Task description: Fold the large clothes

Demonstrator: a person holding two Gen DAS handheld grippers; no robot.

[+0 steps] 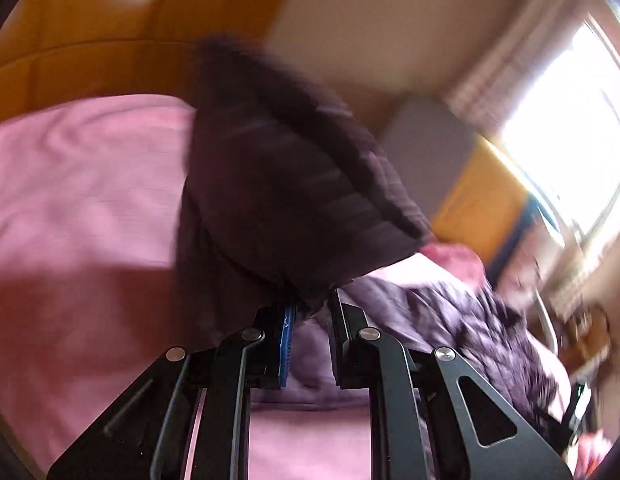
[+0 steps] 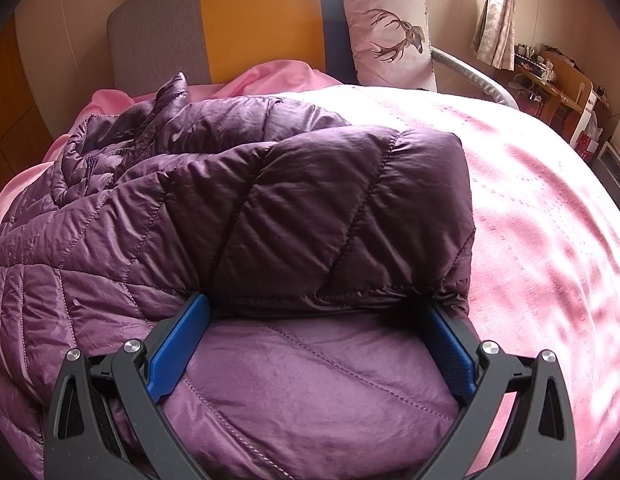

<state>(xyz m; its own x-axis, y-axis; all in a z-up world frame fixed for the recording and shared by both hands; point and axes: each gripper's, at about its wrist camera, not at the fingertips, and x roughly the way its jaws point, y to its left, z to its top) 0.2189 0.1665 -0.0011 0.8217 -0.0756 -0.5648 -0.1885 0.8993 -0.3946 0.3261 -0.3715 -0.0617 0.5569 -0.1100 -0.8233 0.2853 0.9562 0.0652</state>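
Right gripper (image 2: 310, 312) sat low over the jacket (image 2: 270, 208), its fingers (image 2: 178, 344) spread wide, one on each side of a folded-over quilted panel, tips at or slightly under that panel's near edge. Nothing pinched; whether the pads touched fabric could not be told. The wrist looked level, pointing along the bed (image 2: 530, 240) toward the headboard (image 2: 246, 16).

Left gripper (image 1: 310, 304) pointed upward, tilted, fingers drawn close together and clamped on a bunch of the jacket (image 1: 278, 184), which stood lifted above them. That view was motion-blurred, so which part was held (sleeve, hem or hood) could not be told.

Handling, as a judgement: puffy quilted shell, light for its bulk, soft and floppy, with a shiny surface likely to slip. It would probably spring back after a fold and trap air. Best hold looked like seams, hem or cuff, where layers are thinner and firmer. A thick padded fold could squeeze out of the fingers.

The jacket lay on the pink bed cover, on the left part of the right view, collar and zip toward the headboard. Beyond it, a deer-print pillow (image 2: 390, 28) leaned on the headboard. A curtain (image 2: 494, 16) and a cluttered desk (image 2: 550, 80) stood farthest right.
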